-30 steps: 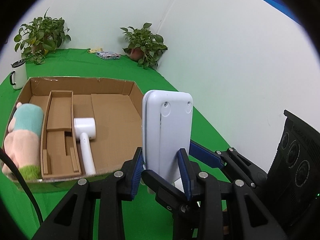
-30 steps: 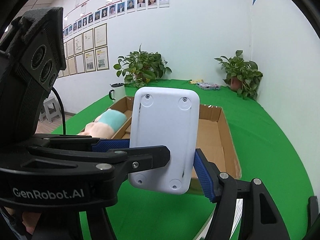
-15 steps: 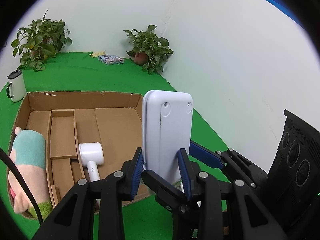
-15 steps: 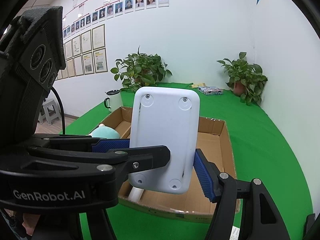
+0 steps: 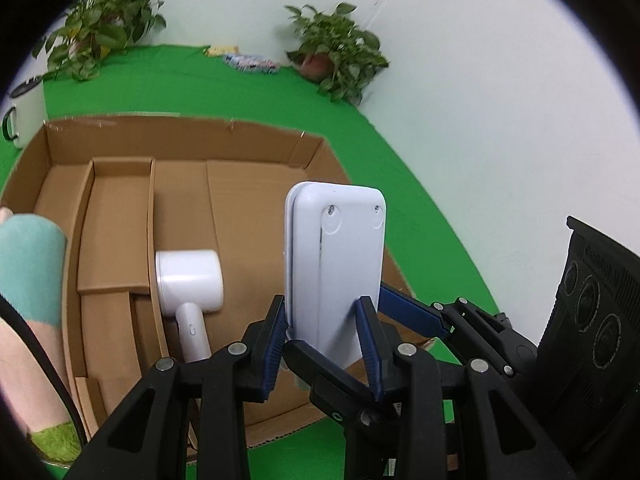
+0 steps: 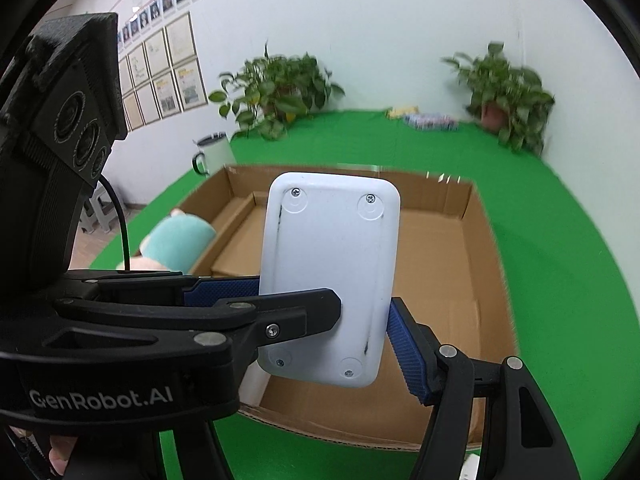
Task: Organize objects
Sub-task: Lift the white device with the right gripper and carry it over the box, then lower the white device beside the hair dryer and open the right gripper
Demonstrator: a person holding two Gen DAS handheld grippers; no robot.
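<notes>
White plastic device (image 6: 330,276): clamped upright by left hand-held gripper (image 5: 324,344) across its thin edges, right hand-held gripper (image 6: 324,320) across its width. Held above cardboard box (image 5: 256,184) on green bench (image 6: 560,280).

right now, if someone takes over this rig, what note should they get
Left claw: shut on the thin edges of the white device.
Right claw: shut on the same white device across its wide faces; both hold it upright above the cardboard box.
Done: white handheld appliance lies beside the divider; plush toy sits at the box's left end.
Left: set the device in the open right section, then release both claws.
</notes>
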